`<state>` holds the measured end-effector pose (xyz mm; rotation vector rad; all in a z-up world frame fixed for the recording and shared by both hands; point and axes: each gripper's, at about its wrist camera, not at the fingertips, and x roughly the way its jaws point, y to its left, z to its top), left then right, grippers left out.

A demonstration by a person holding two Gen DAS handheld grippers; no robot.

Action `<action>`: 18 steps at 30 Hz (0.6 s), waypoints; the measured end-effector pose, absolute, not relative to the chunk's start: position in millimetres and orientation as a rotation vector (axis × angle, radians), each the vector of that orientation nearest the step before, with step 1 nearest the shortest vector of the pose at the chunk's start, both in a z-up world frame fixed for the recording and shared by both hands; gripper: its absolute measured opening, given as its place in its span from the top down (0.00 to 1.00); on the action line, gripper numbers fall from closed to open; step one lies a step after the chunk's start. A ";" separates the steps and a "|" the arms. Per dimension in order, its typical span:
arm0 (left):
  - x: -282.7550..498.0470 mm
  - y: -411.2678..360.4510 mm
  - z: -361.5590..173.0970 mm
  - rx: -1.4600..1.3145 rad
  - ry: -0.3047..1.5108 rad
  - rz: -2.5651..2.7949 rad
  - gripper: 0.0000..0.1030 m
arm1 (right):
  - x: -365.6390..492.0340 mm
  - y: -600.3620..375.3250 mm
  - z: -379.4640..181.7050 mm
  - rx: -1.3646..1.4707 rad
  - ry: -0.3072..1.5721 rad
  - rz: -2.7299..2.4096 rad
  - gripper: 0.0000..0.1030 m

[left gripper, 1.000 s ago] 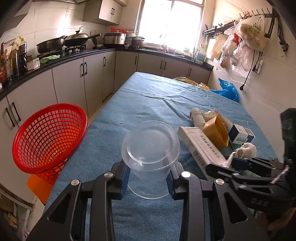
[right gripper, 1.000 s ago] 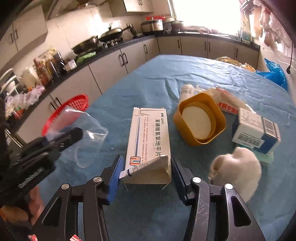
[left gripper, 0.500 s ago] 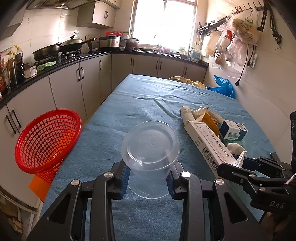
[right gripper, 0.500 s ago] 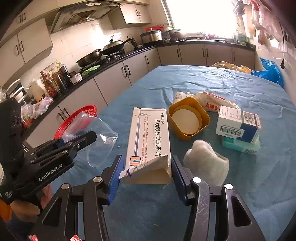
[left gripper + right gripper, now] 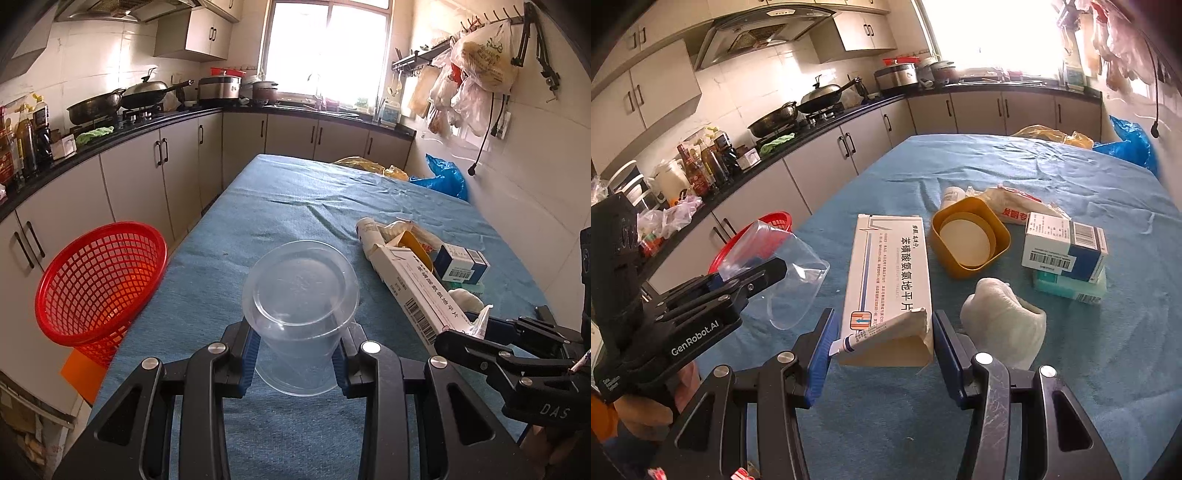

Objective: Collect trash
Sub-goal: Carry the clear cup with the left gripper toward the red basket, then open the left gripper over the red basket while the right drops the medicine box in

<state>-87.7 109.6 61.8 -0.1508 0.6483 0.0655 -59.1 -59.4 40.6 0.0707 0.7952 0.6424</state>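
Kitchen, white-tiled walls [image 5: 110, 66]. Bright window [image 5: 327, 48] at far end, backlit, overexposed. Grey base cabinets [image 5: 147, 173] with black worktop [image 5: 122, 129] run along left and far walls; wall cabinets [image 5: 207, 33] above. Range hood [image 5: 764, 31] over hob. Hook rail [image 5: 461, 35] on right wall. Blue-clothed counter [image 5: 295, 199] mid-room.

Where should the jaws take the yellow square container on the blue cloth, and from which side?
Grip one wall of the yellow container at its rim, from above. It sits open-side up, so one jaw can go inside and one outside. Its near side looks freest; packets crowd the far side.
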 end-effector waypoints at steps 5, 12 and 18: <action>-91.9 117.1 65.6 -0.163 0.635 0.076 0.68 | -59.5 -54.9 40.7 0.065 0.801 0.651 0.46; -99.0 137.9 73.6 -0.201 0.609 0.101 0.68 | -58.0 -37.6 45.8 0.043 0.811 0.693 0.46; -107.1 173.2 85.6 -0.235 0.573 0.166 0.68 | -53.2 -11.1 55.9 0.024 0.821 0.751 0.46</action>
